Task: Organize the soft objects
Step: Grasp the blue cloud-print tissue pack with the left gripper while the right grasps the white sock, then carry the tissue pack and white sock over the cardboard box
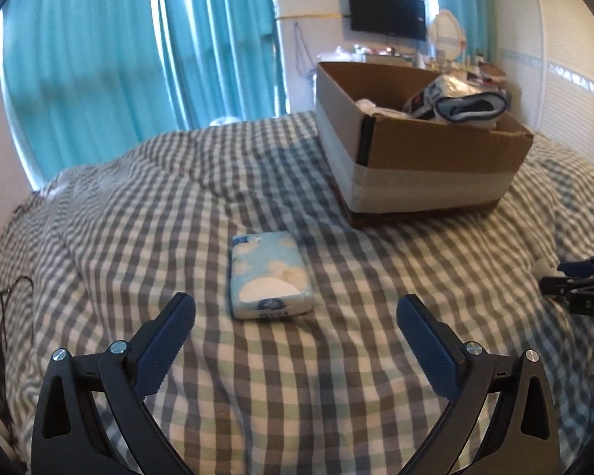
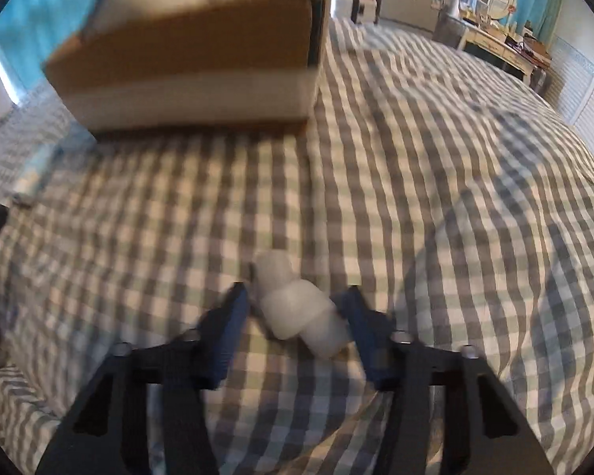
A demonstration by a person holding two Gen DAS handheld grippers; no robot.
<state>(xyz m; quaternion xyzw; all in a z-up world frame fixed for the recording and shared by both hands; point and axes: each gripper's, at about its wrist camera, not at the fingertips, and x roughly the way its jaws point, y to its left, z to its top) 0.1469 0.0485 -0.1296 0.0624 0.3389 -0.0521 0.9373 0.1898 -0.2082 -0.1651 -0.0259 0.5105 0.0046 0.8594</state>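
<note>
A light blue tissue pack [image 1: 268,275] with white clouds lies on the checked bedspread [image 1: 138,217], just ahead of my left gripper [image 1: 296,308], which is open and empty, a finger on each side behind the pack. A cardboard box [image 1: 415,158] with a white band stands behind to the right and holds socks [image 1: 469,107] and other soft things. In the blurred right wrist view, my right gripper [image 2: 295,306] has its fingers around a white rolled soft object [image 2: 297,308] lying on the bedspread [image 2: 435,198]; the box [image 2: 194,59] is ahead to the left.
Turquoise curtains [image 1: 138,59] hang behind the bed. A wall television [image 1: 386,14], a cluttered dresser [image 2: 499,43] with a round mirror and a white wardrobe [image 1: 566,79] stand beyond. Black cables [image 1: 0,316] lie at the bed's left edge. The right gripper shows at the left view's right edge [image 1: 582,285].
</note>
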